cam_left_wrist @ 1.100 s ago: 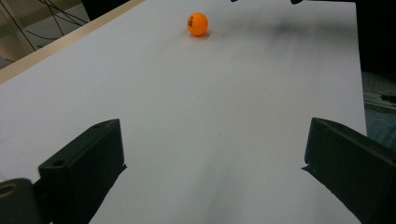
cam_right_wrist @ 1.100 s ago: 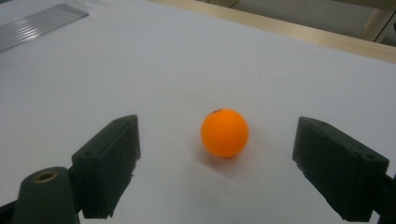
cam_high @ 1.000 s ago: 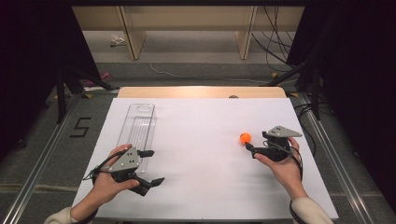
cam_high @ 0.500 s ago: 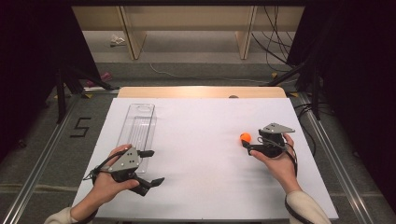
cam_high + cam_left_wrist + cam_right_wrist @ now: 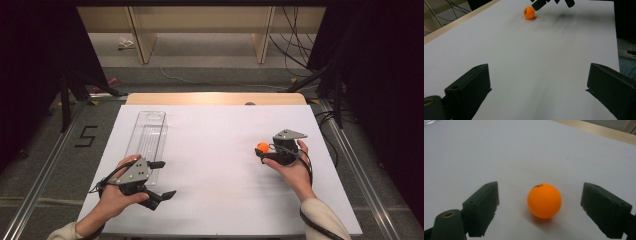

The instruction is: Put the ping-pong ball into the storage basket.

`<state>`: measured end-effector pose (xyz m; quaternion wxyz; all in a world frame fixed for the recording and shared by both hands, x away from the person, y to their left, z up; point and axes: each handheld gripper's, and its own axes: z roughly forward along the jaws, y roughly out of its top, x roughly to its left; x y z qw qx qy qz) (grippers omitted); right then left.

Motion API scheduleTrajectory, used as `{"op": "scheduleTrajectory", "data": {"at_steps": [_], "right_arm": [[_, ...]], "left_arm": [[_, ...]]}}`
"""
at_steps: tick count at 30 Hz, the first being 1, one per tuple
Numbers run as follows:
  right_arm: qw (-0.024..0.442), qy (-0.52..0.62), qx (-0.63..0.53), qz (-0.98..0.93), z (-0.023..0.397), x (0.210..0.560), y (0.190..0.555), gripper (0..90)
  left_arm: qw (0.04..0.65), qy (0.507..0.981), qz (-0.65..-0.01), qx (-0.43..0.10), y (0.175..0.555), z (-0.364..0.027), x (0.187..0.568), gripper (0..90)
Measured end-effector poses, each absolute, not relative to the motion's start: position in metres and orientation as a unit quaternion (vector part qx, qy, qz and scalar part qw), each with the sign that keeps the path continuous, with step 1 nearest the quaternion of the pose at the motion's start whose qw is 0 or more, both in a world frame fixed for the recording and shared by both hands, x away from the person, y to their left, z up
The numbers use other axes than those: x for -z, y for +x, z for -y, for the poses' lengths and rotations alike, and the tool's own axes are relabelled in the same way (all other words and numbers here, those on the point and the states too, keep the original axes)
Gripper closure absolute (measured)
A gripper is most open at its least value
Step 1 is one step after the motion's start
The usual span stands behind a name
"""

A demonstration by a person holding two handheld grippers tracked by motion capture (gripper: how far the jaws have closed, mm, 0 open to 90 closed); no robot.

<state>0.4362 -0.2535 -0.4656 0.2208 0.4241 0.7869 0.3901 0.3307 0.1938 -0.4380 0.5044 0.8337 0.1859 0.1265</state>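
On the right half of the white surface (image 5: 220,150) I see the orange ball (image 5: 262,147) lying free, just ahead of my right hand-held gripper (image 5: 266,153). The right gripper view shows what the high view cannot: the ball sits between the wide-spread jaws, touching neither. My left hand-held gripper (image 5: 161,180), also wide, rests near the clear tray (image 5: 148,136). The ball's black print is too small to read. Since a second ago, the right gripper has edged forward around the ball.
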Motion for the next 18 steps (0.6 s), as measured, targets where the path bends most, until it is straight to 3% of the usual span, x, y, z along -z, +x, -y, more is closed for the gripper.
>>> {"op": "scheduleTrajectory", "data": {"at_steps": [18], "right_arm": [[0.212, 0.430, -0.370, -0.796, 0.247, 0.478, 0.453, 16.5]], "left_arm": [[0.505, 0.834, -0.185, -0.126, 0.331, -0.194, 0.438, 4.4]]}}
